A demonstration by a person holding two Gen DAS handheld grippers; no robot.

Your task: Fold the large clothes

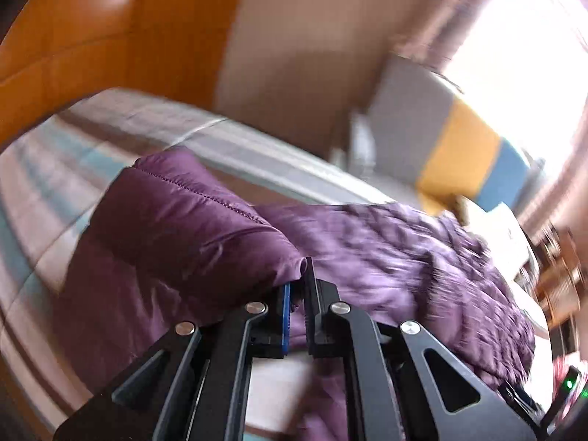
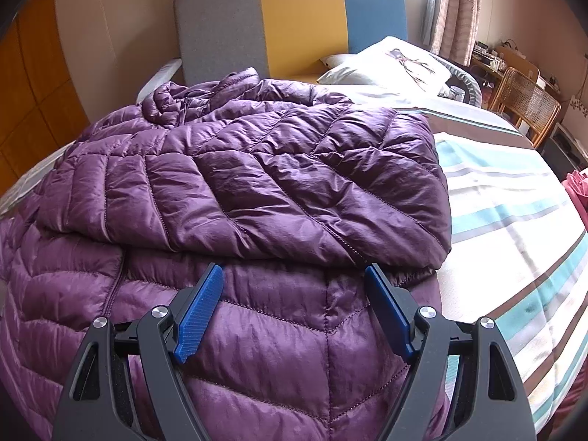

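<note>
Purple jacket [image 2: 257,183] on striped bed [image 2: 514,220], tricolour headboard [image 2: 294,18] behind.

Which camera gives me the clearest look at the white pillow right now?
The right wrist view: the white pillow lies sharp and whole at the head of the bed, against the headboard. In the left wrist view that end of the bed is motion-blurred; only a pale patch shows there, too smeared to identify.

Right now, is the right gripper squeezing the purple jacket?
No, the right gripper stands wide open above the purple jacket, its blue pads apart.
</note>
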